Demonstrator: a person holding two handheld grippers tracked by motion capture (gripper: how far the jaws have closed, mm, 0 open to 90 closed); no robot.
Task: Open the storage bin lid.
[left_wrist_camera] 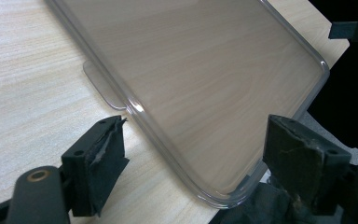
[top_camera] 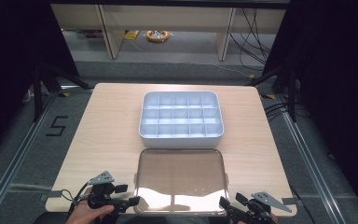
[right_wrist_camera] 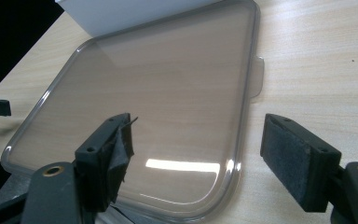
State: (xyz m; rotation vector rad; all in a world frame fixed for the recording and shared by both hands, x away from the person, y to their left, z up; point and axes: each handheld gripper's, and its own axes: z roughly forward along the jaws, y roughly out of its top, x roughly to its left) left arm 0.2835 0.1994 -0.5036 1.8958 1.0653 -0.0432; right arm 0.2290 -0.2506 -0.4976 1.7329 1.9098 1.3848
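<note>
Wooden table (top_camera: 107,135), light grain, seen from above. White divided organizer box (top_camera: 181,119) at table centre, slightly toward 12 o'clock, open top, grid of small compartments, all look empty. Clear plastic lid (top_camera: 181,179) lying flat just at 6 o'clock of box, near edge close to or touching box wall, cannot tell which. Lid's near rim reaches table's front edge, bright glare strip along it. Small tabs on lid's short sides at 3 and 9 o'clock.

Left gripper (top_camera: 129,196) at lid's 7 o'clock corner, held in a hand (top_camera: 89,213), grey three-cornered plate on top, cable trailing toward 9 o'clock. In left gripper view: left gripper (left_wrist_camera: 196,154) spread wide, straddling lid (left_wrist_camera: 205,84) corner, nothing pinched; pads (left_wrist_camera: 107,154) worn and frayed, clear of the rim. Side tab of lid visible on table (left_wrist_camera: 23,93) beyond left jaw.

Right gripper (top_camera: 228,204) at lid's 5 o'clock corner, grey plate toward 3 o'clock. In right gripper view: right gripper (right_wrist_camera: 198,154) also gaping wide, one jaw over lid (right_wrist_camera: 158,93), other over bare table (right_wrist_camera: 317,60), lid's rim running between them, no contact seen, nothing held. White box (right_wrist_camera: 121,11) wall at top of that view, beyond lid's far edge.

Floor beyond table: grey carpet, black "5" mark at 9 o'clock, cables at 2 o'clock.
</note>
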